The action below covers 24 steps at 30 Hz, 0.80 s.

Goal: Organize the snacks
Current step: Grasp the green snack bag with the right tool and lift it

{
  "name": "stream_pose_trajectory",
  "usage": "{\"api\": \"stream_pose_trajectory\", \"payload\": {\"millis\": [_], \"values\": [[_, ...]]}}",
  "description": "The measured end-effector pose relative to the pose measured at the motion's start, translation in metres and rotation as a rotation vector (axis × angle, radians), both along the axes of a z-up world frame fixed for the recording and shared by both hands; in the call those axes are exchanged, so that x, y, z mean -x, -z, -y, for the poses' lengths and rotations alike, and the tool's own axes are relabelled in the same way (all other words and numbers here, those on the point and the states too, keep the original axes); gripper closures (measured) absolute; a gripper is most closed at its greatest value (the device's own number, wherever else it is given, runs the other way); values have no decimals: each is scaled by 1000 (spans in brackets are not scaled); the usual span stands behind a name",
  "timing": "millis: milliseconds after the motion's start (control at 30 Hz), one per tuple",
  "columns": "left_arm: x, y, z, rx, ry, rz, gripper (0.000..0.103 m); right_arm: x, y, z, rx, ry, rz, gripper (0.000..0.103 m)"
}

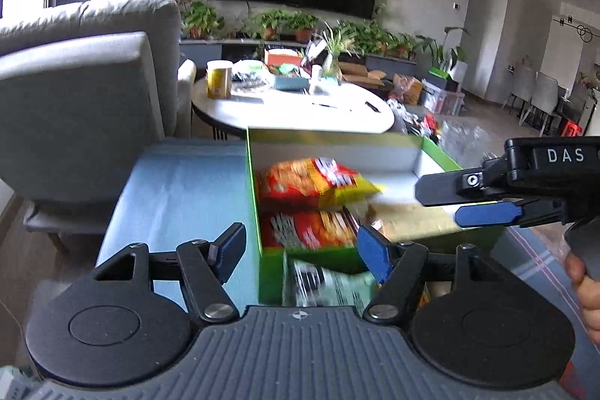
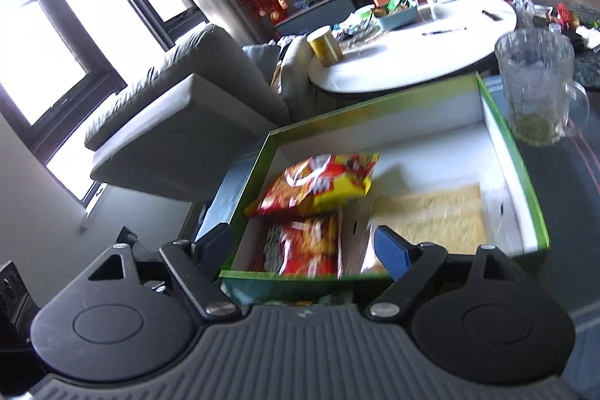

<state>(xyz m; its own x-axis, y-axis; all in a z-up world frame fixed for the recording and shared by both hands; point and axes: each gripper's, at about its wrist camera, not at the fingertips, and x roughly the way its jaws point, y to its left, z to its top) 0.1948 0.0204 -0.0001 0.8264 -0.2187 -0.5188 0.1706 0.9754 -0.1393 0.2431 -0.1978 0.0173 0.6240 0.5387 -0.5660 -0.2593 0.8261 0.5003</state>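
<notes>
A green box with a white inside [image 1: 337,147] [image 2: 393,122] holds a red-and-yellow snack bag [image 1: 318,180] [image 2: 326,184], a second red snack bag [image 1: 311,229] [image 2: 303,244] below it, and a tan packet [image 1: 412,218] [image 2: 431,216] to the right. A green-and-white packet [image 1: 330,283] lies just outside the box's near wall. My left gripper [image 1: 300,252] is open and empty over the box's near left corner. My right gripper [image 2: 303,252] is open and empty above the box's near edge; it also shows in the left wrist view [image 1: 450,205], reaching in from the right.
The box sits on a blue surface [image 1: 180,194]. A glass mug [image 2: 536,85] stands right of the box. A grey sofa [image 1: 82,92] is at left. A white round table [image 1: 300,107] with a yellow can [image 1: 219,79] and clutter stands behind.
</notes>
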Motion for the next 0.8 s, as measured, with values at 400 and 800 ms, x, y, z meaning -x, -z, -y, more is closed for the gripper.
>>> {"api": "stream_pose_trajectory", "payload": {"millis": [400, 800], "values": [[20, 27, 4, -10, 47, -87, 34, 21, 38, -21, -5, -44, -162, 26], [20, 38, -5, 53, 59, -120, 32, 19, 54, -36, 8, -71, -220, 26]]}}
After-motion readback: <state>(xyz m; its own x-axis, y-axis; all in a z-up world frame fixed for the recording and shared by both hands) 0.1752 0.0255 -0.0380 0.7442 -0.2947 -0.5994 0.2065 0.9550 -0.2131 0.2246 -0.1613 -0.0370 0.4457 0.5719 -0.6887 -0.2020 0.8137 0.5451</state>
